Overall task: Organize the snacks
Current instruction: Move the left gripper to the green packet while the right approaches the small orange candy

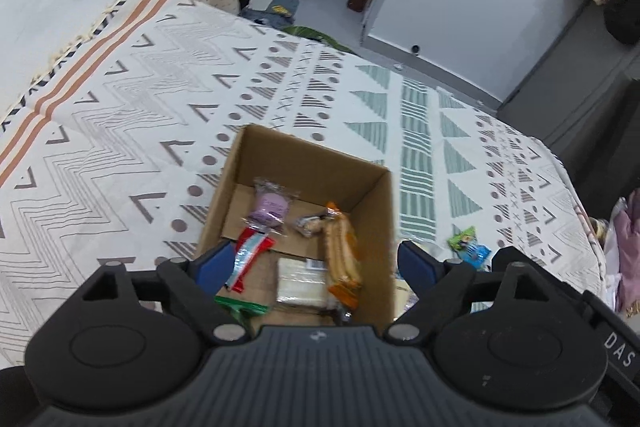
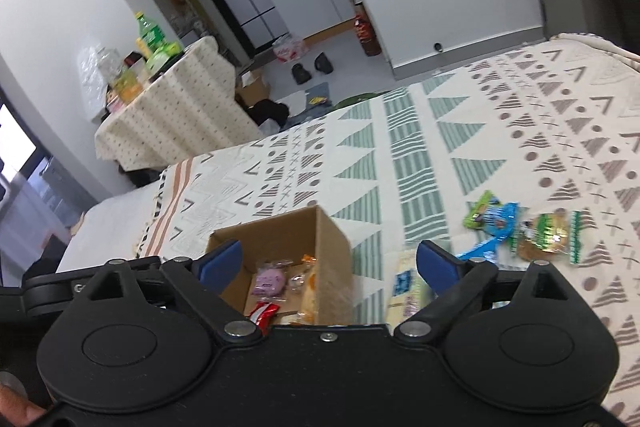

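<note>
"DAS" lettering (image 1: 619,351), left hand-held gripper (image 1: 316,265), snack box (image 1: 312,163)

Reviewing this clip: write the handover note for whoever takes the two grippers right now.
Left gripper: open, empty, above the cardboard box.
Right gripper: open, empty, over the box's right wall.
Done: purple packet, orange packet, red packet and a few others lie in the box.
Left: blue packet, green packets and a pale packet are on the bedspread, right of the box.

Matt brown cardboard box (image 1: 316,163), glossy plastic snack wrappers (image 1: 269,205), seemingly woven cloth bedspread (image 1: 120,115)
</note>
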The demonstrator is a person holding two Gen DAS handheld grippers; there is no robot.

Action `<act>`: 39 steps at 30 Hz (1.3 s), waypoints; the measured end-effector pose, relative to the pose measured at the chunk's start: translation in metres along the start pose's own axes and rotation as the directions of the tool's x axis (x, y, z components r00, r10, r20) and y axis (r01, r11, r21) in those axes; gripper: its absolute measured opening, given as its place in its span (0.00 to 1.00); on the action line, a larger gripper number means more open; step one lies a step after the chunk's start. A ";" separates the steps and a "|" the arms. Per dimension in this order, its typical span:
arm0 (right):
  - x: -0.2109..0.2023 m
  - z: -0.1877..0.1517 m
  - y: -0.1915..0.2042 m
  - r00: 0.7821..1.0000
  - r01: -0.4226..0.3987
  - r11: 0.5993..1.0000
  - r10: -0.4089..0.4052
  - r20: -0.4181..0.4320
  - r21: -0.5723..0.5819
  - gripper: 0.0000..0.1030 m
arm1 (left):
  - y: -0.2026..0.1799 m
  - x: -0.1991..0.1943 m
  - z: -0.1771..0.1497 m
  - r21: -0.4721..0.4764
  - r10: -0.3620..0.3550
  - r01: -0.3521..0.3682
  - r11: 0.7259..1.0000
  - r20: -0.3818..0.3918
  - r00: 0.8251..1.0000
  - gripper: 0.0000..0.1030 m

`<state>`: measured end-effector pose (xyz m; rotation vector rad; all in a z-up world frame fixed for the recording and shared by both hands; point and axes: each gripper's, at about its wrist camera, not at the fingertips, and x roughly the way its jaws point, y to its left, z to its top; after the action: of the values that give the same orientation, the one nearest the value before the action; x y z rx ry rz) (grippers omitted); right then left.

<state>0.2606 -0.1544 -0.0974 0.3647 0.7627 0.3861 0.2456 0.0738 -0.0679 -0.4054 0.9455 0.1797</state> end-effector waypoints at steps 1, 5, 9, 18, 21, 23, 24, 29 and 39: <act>-0.003 -0.001 -0.004 1.000 0.006 1.000 -0.006 0.004 0.006 0.94 | -0.003 -0.001 -0.002 0.003 -0.003 0.003 1.000 0.001 1.000 0.88; -0.015 -0.006 -0.021 1.000 0.012 1.000 -0.012 0.010 0.026 0.95 | -0.016 -0.005 -0.011 0.020 -0.014 0.014 1.000 0.004 1.000 0.89; -0.025 -0.008 -0.035 1.000 0.021 0.999 -0.021 0.016 0.039 0.96 | -0.029 -0.006 -0.020 0.027 -0.025 0.025 0.999 -0.018 1.000 0.91; -0.045 -0.018 -0.066 1.000 0.025 0.998 -0.026 0.018 0.052 1.00 | -0.060 -0.006 -0.040 0.056 -0.053 0.056 0.997 -0.049 0.997 0.92; -0.049 -0.021 -0.077 0.999 0.026 0.997 -0.027 0.019 0.069 1.00 | -0.070 -0.005 -0.045 0.071 -0.066 0.070 0.995 -0.056 0.996 0.92; -0.052 -0.023 -0.084 0.999 0.029 0.997 -0.031 0.021 0.078 1.00 | -0.077 -0.005 -0.048 0.083 -0.068 0.072 0.994 -0.056 0.996 0.92; -0.053 -0.023 -0.087 0.999 0.030 0.996 -0.031 0.022 0.081 1.00 | -0.080 -0.005 -0.049 0.091 -0.067 0.071 0.993 -0.055 0.996 0.92; -0.059 -0.027 -0.105 0.999 0.033 0.994 -0.036 0.026 0.108 1.00 | -0.096 -0.003 -0.055 0.133 -0.049 0.055 0.990 -0.050 0.998 0.92; -0.061 -0.043 -0.139 1.000 0.020 0.989 -0.022 0.016 0.145 1.00 | -0.116 0.005 -0.074 0.185 -0.057 0.064 0.981 -0.043 0.997 0.92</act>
<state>0.2170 -0.2954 -0.1528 0.4953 0.7789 0.3081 0.2308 -0.0625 -0.0802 -0.2651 0.9766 0.0272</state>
